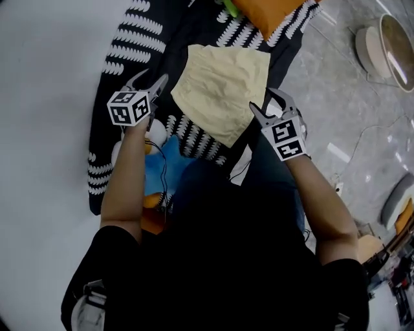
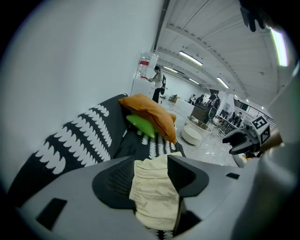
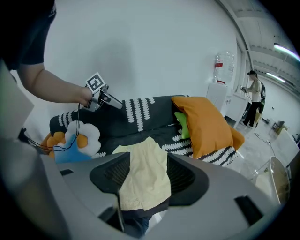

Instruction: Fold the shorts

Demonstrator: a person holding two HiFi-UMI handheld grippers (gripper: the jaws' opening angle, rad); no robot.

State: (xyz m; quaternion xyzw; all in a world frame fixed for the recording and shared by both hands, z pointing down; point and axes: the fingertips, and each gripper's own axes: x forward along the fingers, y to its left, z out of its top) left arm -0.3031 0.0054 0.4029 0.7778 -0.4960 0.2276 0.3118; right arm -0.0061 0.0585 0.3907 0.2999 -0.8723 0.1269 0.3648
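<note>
The cream shorts (image 1: 220, 90) lie folded into a rough square on the black sofa cover with white leaf print (image 1: 132, 45). My left gripper (image 1: 152, 81) hovers just left of the shorts, open and empty. Off the shorts' right edge, my right gripper (image 1: 262, 102) is likewise open with nothing held. In the left gripper view the shorts (image 2: 154, 192) show through the gap between the jaws, a little beyond them, and the right gripper (image 2: 236, 140) floats at the far right. The right gripper view frames the shorts (image 3: 143, 176) the same way, with the left gripper (image 3: 110, 101) behind.
An orange cushion (image 1: 268, 13) with a green item (image 1: 228, 6) under it lies at the sofa's far end. A flower-shaped plush in blue, white and orange (image 1: 162, 161) sits near my left arm with a thin cable over it. A round white device (image 1: 381, 45) stands on the floor.
</note>
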